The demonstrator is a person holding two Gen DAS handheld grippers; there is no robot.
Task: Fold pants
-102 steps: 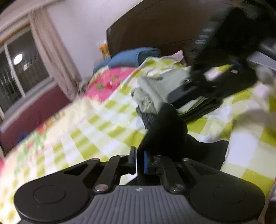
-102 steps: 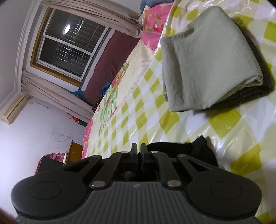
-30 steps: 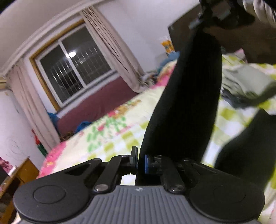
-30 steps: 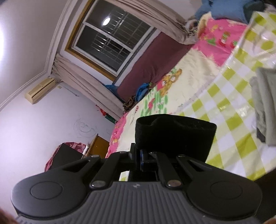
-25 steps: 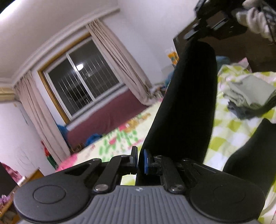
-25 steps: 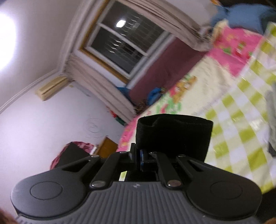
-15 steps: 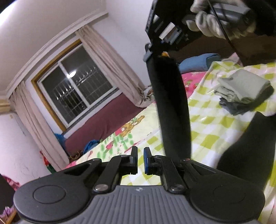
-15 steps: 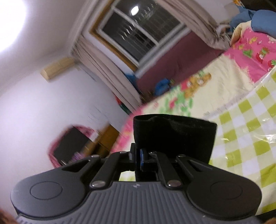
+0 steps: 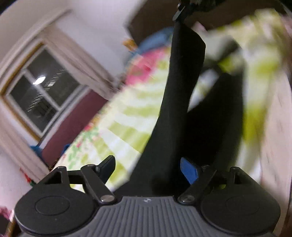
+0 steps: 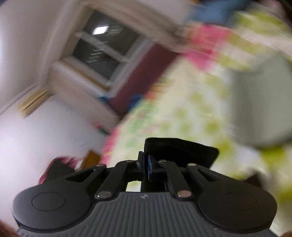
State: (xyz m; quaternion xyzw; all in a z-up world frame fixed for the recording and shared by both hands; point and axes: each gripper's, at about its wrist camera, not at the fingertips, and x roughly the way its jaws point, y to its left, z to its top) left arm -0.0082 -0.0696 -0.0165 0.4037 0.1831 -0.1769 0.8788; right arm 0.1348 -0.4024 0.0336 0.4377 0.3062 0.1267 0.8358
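We see no containers in either view, so nothing is held in one; what lies before us is 1 pair of black pants (image 9: 180, 102), 2 grippers and 1 bed. In the left wrist view our left gripper (image 9: 147, 168) has its 2 fingers spread wide apart, 1 black pad on the left and 1 blue pad (image 9: 188, 170) on the right, and the black pants pass up between them without either pad pressing the cloth. The pants hang as a long dark strip that rises to the top of the frame, where our right gripper (image 9: 179, 12) pinches the upper end; a second dark fold of the same pants drops away just to the right. In the right wrist view our right gripper (image 10: 146, 163) is clamped on a thick black band of the pants (image 10: 180, 150), its 2 fingers drawn together on the cloth. Below the hanging pants lies the bed's yellow-green and white checked sheet (image 9: 124, 127), blurred, with a pink flowered patch farther off. We count 1 window (image 9: 38, 93) with 1 pale curtain (image 9: 82, 63) beside it, and in the right wrist view 1 blurred grey-green folded garment (image 10: 261, 102) resting on the sheet at the right edge.
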